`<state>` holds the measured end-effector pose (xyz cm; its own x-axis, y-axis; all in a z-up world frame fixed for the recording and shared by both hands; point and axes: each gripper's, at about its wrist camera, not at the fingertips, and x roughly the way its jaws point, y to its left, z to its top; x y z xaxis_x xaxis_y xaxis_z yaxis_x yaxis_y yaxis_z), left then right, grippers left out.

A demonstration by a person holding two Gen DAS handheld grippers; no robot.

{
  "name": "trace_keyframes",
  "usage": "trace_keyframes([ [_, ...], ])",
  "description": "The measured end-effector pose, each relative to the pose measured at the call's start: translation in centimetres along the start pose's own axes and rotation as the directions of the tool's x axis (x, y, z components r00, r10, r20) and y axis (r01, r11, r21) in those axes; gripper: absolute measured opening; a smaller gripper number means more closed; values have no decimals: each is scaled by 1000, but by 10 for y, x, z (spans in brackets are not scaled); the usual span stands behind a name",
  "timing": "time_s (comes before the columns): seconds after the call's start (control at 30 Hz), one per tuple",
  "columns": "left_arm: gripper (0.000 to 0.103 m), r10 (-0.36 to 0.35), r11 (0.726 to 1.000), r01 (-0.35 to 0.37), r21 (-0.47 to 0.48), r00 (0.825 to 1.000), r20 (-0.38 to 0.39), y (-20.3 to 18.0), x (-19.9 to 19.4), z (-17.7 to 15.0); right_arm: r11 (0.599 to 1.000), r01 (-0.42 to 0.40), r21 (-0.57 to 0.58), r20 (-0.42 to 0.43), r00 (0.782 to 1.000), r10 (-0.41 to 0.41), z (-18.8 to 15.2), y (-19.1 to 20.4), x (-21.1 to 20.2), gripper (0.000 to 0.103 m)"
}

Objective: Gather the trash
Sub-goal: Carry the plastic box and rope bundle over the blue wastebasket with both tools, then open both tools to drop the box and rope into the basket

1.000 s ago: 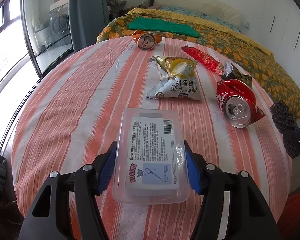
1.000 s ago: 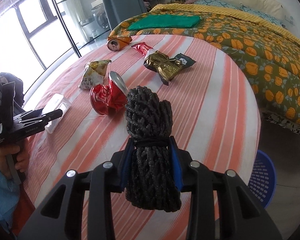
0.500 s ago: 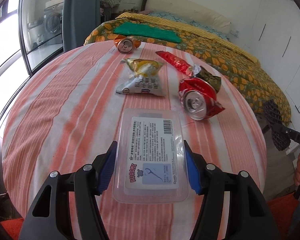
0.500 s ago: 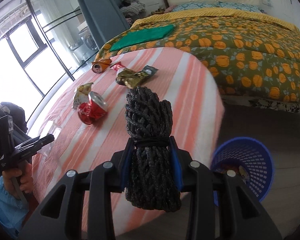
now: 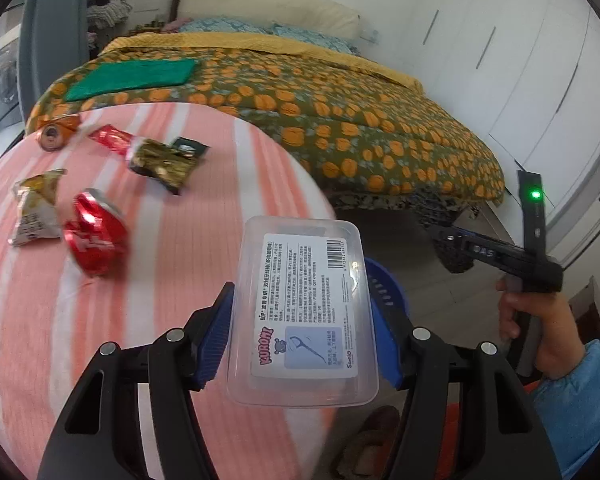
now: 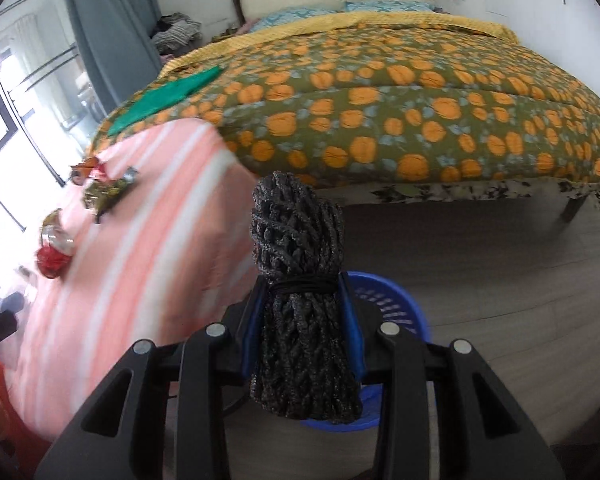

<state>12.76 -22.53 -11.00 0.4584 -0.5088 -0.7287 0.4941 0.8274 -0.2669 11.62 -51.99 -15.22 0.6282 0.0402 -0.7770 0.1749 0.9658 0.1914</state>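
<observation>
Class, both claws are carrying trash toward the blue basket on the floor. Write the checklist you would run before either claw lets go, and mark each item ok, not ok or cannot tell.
1. Left claw grips the clear plastic box on both sides: ok.
2. Right claw grips the black rope bundle: ok.
3. Blue basket lies below the rope bundle: ok.
4. Box is over the basket opening: cannot tell, the box hides most of the basket.
5. Room inside the basket: cannot tell.
6. Striped table is free of trash: not ok, the red can and wrappers remain.
</observation>
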Motion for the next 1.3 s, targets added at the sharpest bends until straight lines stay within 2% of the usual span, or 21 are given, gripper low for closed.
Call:
trace_keyframes([
  [0.17,61,-49,996,55,66,995,-84,-67,55,-1,997,38,71,-79,996,-33,-24,-48,33,34],
  [0.37,62,-36,991,55,120,987,-157,-113,128,-10,995,32,92,-93,995,-24,-26,-79,45,34],
  [0.6,62,9,991,19,130,977,-214,-129,205,-18,986,-14,168,-133,990,37,-26,-101,65,34],
  [0.93,62,67,991,-33,131,961,-267,-123,263,-30,980,-25,198,-169,984,59,-23,-111,95,34],
  [1.03,63,80,990,-45,130,958,-274,-121,276,-29,979,-23,201,-175,983,59,-22,-114,105,39],
  [1.1,73,105,987,-67,143,956,-275,-121,283,-27,976,-20,215,-177,983,59,-22,-117,109,64],
  [1.13,80,111,987,-74,146,957,-268,-121,285,-26,973,-18,230,-169,984,58,-21,-120,109,70],
  [1.3,85,96,989,-66,135,968,-233,-122,270,-19,957,-19,290,-117,992,55,-12,-130,95,73],
])
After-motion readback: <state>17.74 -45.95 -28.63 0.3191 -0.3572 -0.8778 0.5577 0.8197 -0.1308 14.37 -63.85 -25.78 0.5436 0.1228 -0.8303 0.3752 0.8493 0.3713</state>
